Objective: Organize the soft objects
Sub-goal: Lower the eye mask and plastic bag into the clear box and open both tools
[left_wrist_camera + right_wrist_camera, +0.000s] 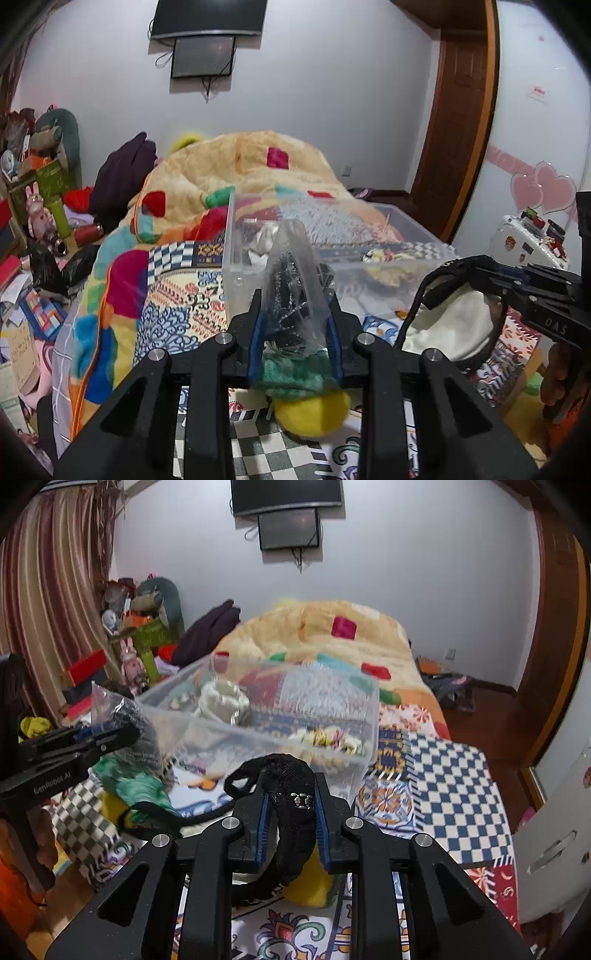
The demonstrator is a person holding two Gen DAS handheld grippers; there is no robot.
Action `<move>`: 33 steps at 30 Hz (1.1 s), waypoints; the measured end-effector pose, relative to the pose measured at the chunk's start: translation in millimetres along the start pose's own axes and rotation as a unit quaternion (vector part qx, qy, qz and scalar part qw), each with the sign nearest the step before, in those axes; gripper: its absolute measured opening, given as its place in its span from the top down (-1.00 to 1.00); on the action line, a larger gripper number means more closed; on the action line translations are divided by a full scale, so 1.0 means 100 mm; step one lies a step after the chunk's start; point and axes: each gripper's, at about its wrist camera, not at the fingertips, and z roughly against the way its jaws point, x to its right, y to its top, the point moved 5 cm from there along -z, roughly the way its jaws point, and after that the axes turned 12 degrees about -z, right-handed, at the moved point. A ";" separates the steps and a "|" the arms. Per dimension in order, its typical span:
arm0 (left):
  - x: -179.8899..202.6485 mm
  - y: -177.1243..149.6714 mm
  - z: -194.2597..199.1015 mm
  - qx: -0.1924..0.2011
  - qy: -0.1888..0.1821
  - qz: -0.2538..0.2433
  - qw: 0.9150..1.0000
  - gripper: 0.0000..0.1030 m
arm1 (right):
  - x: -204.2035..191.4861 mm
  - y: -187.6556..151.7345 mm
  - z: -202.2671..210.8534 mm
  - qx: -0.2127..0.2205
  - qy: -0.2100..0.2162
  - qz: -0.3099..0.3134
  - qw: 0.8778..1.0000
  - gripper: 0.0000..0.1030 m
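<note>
Your left gripper is clamped on a clear plastic bag with dark knitwear inside, its blue-padded fingers pressing both sides; a green knitted piece hangs from the bag's lower end over a yellow soft item lying on the bed. Your right gripper is closed on a black mesh cap, its strap looping down to the left. Seen from the left wrist, the cap's white lining hangs beneath that gripper.

Just beyond both grippers, a clear plastic bin sits on the patterned bedspread, nearer the foot of the bed than the bunched, cream-coloured blanket. Inside it lie a whitish soft bundle and a yellow-patterned cloth. The bag is held just left of the bin's near-left corner.
</note>
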 end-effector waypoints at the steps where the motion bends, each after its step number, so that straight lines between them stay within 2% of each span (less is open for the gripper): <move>1: 0.01 0.03 0.03 0.005 0.000 0.000 1.000 0.44 | -0.01 0.02 0.02 0.004 0.001 0.000 1.000 0.63; 10: -0.02 0.32 0.26 0.051 0.008 -0.010 0.999 0.44 | -0.10 0.37 0.21 0.058 0.010 -0.003 0.998 0.65; 14: -0.05 0.48 0.29 0.072 0.017 -0.010 0.997 0.44 | -0.13 0.61 0.26 0.091 0.012 -0.008 0.996 0.65; 20: -0.17 0.70 0.20 0.090 0.035 -0.013 0.995 0.44 | -0.16 0.82 0.16 0.113 0.008 -0.012 0.994 0.65; 25: -0.27 0.76 -0.04 0.077 0.051 -0.017 0.996 0.44 | -0.11 0.92 0.04 0.120 -0.001 -0.019 0.993 0.65; 33: -0.30 0.63 -0.60 0.007 0.059 -0.042 0.997 0.44 | -0.07 0.88 -0.19 0.106 -0.010 -0.019 0.994 0.65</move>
